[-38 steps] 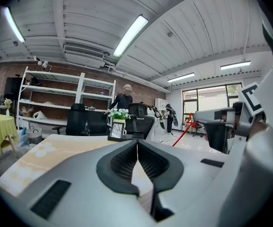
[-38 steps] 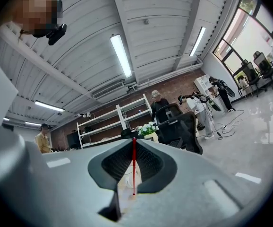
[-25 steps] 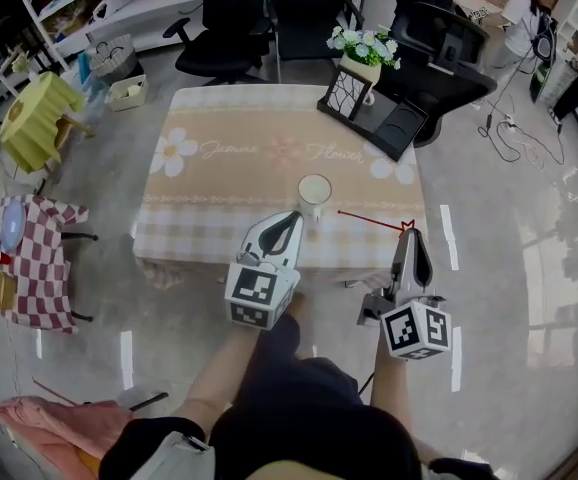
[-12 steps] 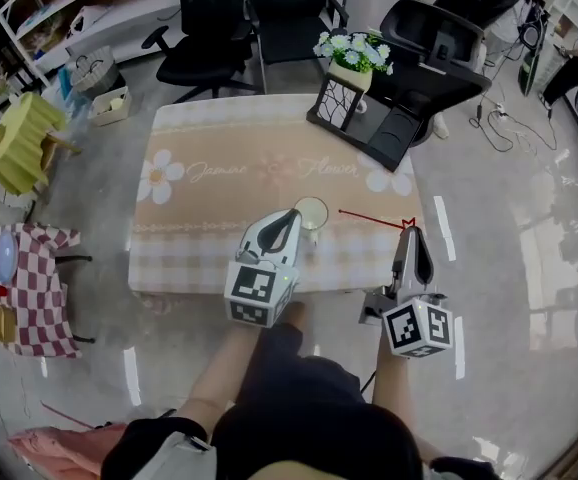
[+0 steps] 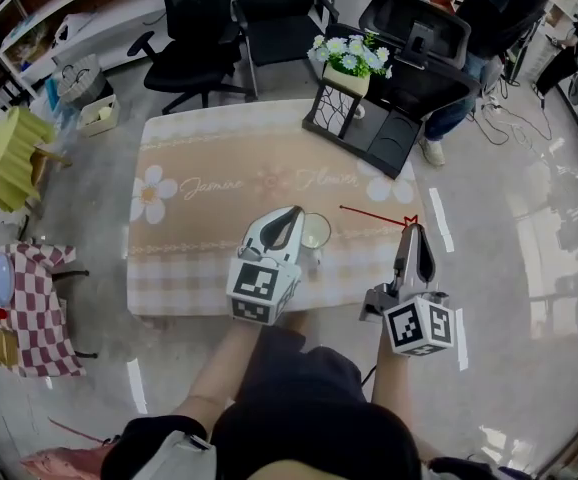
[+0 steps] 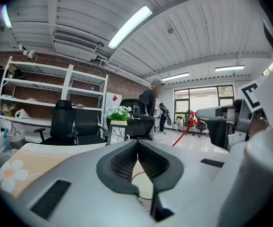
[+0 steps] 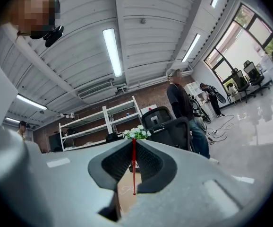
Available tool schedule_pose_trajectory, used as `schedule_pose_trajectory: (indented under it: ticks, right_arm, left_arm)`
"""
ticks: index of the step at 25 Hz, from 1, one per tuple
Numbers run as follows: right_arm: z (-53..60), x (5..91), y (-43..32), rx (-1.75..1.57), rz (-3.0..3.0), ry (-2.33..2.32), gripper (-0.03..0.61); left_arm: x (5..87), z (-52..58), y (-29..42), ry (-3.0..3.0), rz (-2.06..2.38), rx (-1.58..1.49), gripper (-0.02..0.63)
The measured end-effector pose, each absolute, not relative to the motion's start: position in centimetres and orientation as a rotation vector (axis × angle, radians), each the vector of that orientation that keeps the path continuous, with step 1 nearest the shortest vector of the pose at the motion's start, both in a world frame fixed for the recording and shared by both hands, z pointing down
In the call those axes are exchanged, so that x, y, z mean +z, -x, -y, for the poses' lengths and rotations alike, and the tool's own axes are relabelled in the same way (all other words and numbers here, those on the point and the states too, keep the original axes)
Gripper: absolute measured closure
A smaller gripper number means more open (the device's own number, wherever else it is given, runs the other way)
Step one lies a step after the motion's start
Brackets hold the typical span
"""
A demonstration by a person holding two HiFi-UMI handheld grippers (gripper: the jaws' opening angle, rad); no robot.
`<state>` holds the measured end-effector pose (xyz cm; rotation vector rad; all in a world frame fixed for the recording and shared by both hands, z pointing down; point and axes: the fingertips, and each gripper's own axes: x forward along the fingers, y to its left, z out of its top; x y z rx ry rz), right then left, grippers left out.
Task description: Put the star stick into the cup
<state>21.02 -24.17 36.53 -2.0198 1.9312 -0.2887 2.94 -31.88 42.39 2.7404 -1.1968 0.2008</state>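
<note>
My right tongs [image 5: 412, 227] pinch the star stick [image 5: 373, 216] by 1 end, leaving its length free for the cup [image 5: 315, 231]; left tongs [image 5: 294, 212] closed, empty.

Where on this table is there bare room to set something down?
The left half of the table is bare, from its left edge to the cup. Crowded: the far right corner, with black stand and flowers; the star stick hangs right of the cup.

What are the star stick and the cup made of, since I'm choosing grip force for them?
The star stick: thin, straight, uniformly red rod, probably plastic or painted wood, held unbent by the right gripper. The cup: pale cream, smooth, opaque, likely glazed ceramic or plastic; too small to settle.
</note>
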Motion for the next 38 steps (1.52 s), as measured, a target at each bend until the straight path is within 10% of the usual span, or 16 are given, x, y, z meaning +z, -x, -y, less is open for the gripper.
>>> schedule_pose_trajectory:
  ticks: [38]
  right_arm:
    - [24.4, 32.2, -18.6, -0.348, -2.184, 1.67, 0.56]
  left_arm:
    - [41.8, 29.4, 0.5, -2.535, 1.524, 0.211, 0.601]
